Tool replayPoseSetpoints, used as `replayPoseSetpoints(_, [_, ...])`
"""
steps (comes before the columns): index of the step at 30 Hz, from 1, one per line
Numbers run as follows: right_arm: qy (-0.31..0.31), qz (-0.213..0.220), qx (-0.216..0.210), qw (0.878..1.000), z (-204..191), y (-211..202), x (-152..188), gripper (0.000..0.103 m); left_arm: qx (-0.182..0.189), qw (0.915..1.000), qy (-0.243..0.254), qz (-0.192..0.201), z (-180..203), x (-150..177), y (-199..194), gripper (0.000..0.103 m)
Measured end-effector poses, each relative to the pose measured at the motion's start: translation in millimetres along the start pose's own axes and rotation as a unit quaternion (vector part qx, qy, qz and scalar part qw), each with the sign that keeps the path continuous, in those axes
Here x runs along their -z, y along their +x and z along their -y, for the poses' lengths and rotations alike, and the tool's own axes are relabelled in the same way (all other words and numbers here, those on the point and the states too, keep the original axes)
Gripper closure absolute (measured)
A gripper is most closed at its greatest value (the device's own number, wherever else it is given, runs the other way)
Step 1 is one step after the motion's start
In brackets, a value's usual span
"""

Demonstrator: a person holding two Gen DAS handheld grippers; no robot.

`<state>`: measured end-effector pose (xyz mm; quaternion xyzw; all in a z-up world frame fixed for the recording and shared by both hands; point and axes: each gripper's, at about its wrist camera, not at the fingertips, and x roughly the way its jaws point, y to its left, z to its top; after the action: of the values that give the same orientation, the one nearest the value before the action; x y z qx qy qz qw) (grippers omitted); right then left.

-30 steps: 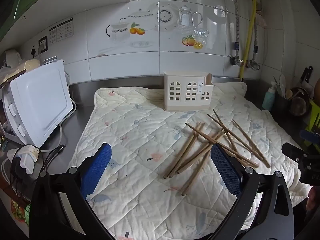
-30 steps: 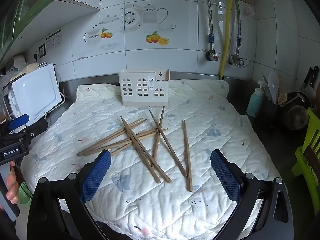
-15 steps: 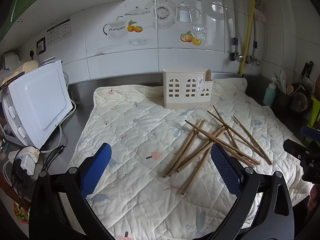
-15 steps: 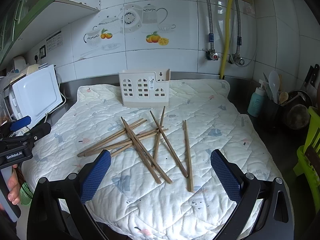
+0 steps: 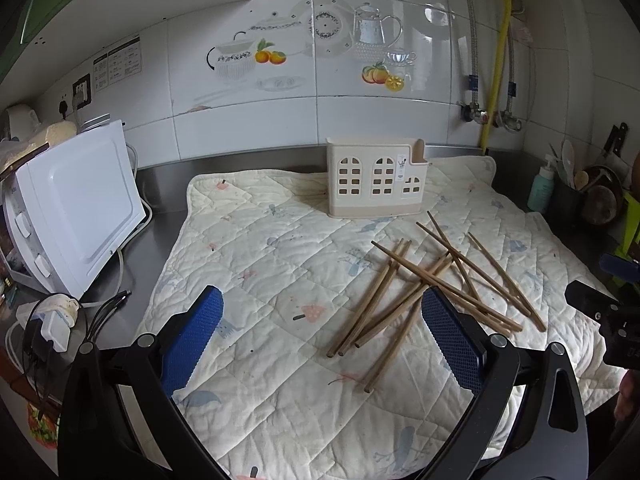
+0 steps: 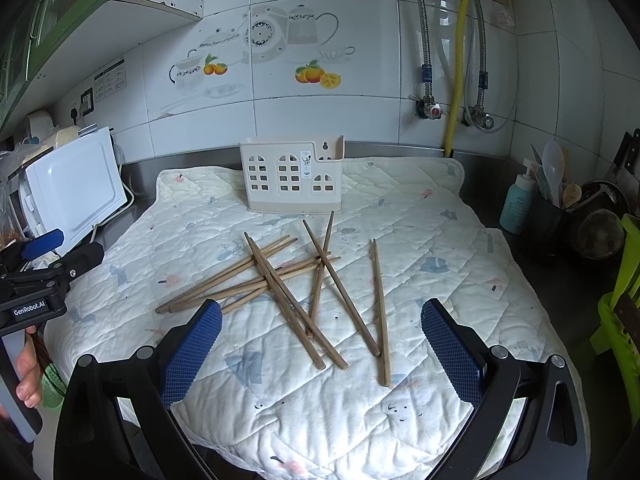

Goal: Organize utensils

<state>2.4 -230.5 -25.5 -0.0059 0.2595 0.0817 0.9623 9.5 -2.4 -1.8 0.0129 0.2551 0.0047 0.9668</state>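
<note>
Wooden chopsticks [image 6: 292,284] lie crossed on quilted mat [image 6: 440,240], holder [image 6: 294,178] empty behind. Both grippers, left gripper [image 5: 322,338] and right gripper [image 6: 320,344], gape wide, empty-handed. Step: first pick; next, single out one outlying stick.

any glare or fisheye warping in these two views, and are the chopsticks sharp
Left wrist view: window glare on the wall tiles, edges bow strongly, chopsticks sharp. Right wrist view: softer sheen on the tiles, same barrel distortion with dark corners, chopsticks crisp.

White lettering "GenRobot.AI" on the black body of the left handheld gripper [image 6: 34,307] — wall notice and holder sticker too small to read
</note>
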Motion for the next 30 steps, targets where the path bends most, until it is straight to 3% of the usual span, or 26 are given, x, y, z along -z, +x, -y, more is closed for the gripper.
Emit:
replayPoseSetpoints(23, [-0.019,-0.013,-0.017,1.000,16.8,11.9,11.9,0.008,0.010,0.9998,-0.006,-0.013,-5.5,2.0,14.0,0.005])
replayPoseSetpoints(25, [-0.027,-0.016,-0.021,0.999,18.7,13.9,16.2,0.010,0.009,0.9999,-0.004,-0.014,-5.3,3.6,15.8,0.005])
replayPoseSetpoints(27, [-0.029,-0.024,-0.035,0.999,22.0,17.7,20.8,0.023,0.004,0.9998,-0.003,-0.017,-4.4,2.3,20.7,0.005])
replayPoseSetpoints(30, [-0.027,-0.038,-0.048,0.998,28.0,25.8,27.6,0.030,0.002,0.9998,-0.004,-0.022,-5.0,3.3,25.7,0.005])
